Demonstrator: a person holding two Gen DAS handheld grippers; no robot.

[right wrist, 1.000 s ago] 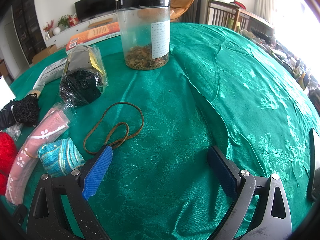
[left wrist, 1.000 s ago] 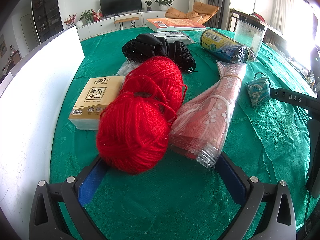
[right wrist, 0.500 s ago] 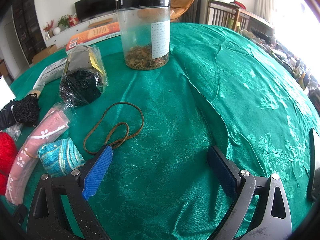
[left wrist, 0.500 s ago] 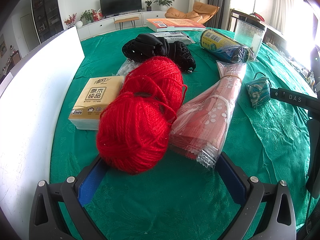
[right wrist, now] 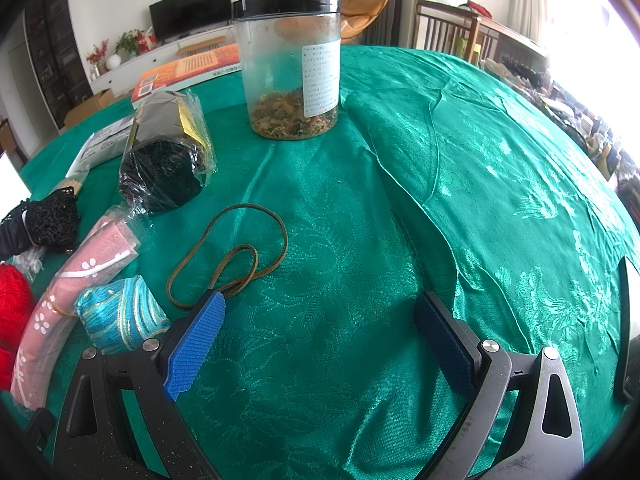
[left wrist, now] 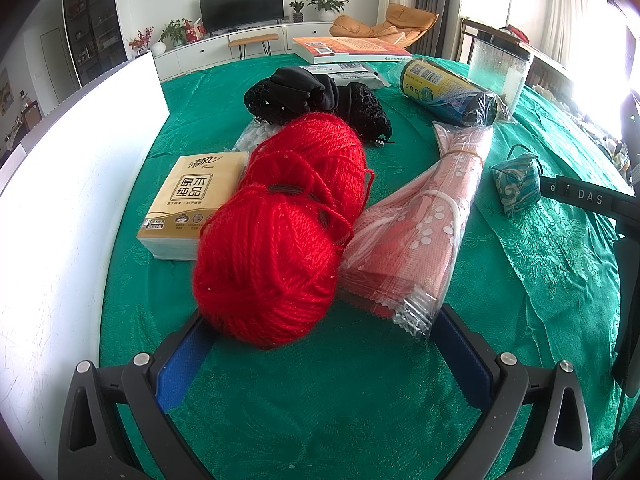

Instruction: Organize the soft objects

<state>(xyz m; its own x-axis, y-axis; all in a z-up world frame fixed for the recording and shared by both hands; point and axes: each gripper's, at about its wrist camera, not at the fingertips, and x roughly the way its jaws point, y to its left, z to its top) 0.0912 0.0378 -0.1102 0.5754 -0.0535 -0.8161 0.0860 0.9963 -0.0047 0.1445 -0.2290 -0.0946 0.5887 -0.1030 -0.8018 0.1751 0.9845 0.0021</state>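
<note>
Two balls of red yarn (left wrist: 280,228) lie on the green tablecloth just ahead of my open, empty left gripper (left wrist: 320,340). To their right is a pink dotted cloth in clear plastic (left wrist: 416,232), also in the right wrist view (right wrist: 80,276). A tissue pack (left wrist: 188,200) lies left of the yarn and a black mesh bundle (left wrist: 316,96) behind it. A small teal pouch (left wrist: 516,180) sits to the right; in the right wrist view the pouch (right wrist: 120,316) is beside the left finger of my open, empty right gripper (right wrist: 320,320).
A white box wall (left wrist: 76,184) stands along the left. A wrapped black roll (right wrist: 168,160), a plastic jar (right wrist: 292,68), an orange book (left wrist: 352,48) and a brown cord loop (right wrist: 236,256) lie on the tablecloth (right wrist: 440,200).
</note>
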